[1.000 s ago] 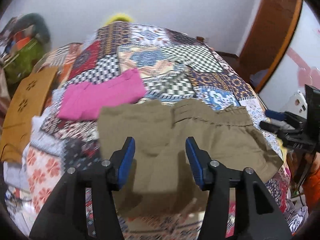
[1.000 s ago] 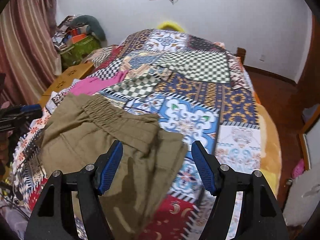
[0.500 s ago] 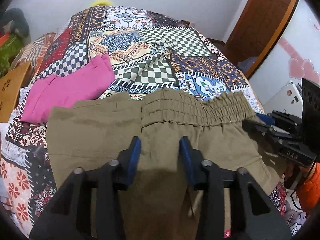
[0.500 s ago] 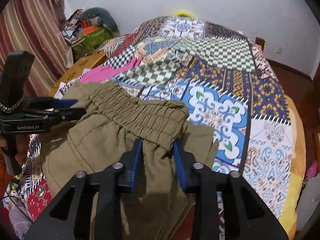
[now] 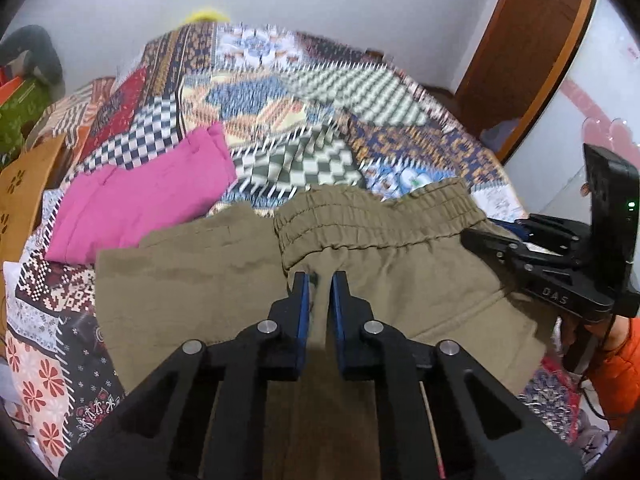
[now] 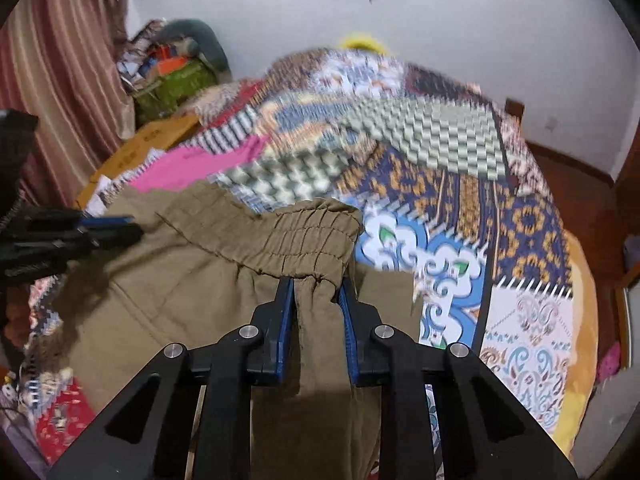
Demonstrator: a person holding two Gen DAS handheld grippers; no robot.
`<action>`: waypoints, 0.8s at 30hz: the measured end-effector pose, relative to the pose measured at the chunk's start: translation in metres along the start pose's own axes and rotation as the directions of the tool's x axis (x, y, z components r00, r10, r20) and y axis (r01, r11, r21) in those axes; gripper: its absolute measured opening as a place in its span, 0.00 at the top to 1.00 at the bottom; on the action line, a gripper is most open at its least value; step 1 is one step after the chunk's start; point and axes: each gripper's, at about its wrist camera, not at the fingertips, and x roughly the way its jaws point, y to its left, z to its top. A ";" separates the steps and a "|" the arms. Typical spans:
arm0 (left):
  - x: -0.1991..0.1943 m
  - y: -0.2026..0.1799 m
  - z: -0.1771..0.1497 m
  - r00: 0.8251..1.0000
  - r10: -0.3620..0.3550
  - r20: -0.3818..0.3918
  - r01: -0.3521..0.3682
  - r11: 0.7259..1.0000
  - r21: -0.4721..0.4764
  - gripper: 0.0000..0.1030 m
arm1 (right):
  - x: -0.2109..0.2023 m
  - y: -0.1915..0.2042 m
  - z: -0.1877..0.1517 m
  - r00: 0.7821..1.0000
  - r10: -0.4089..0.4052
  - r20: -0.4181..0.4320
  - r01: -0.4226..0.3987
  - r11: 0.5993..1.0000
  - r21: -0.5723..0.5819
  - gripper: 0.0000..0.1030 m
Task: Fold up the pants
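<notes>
Olive-brown pants [image 5: 400, 264] lie on the patchwork bedspread, elastic waistband [image 5: 372, 216] toward the far side. My left gripper [image 5: 319, 280] is shut on the pants fabric just below the waistband's left end. My right gripper [image 6: 316, 284] is shut on a bunch of the pants [image 6: 200, 264] just below the waistband's right end [image 6: 316, 236]. Each gripper shows in the other's view: the right one [image 5: 540, 264] at the right edge, the left one [image 6: 68, 236] at the left edge. The waistband looks lifted and bunched.
Folded pink pants [image 5: 140, 196] lie on the bed left of the olive pair. The patchwork bedspread [image 6: 460, 184] stretches to the far wall. A brown cardboard box [image 6: 148, 144] and clutter stand left of the bed. A wooden door [image 5: 532, 60] is at right.
Both grippers moved forward and closed from wide open onto the pants below the waistband. The waistband has bunched and lifted slightly, and the views are rising.
</notes>
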 end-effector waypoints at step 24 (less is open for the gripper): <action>-0.018 -0.023 -0.045 0.999 -0.032 -0.038 0.031 0.999 -0.005 0.70 | -0.032 0.026 -0.044 0.996 0.083 -0.039 -0.083 0.997 0.000 0.52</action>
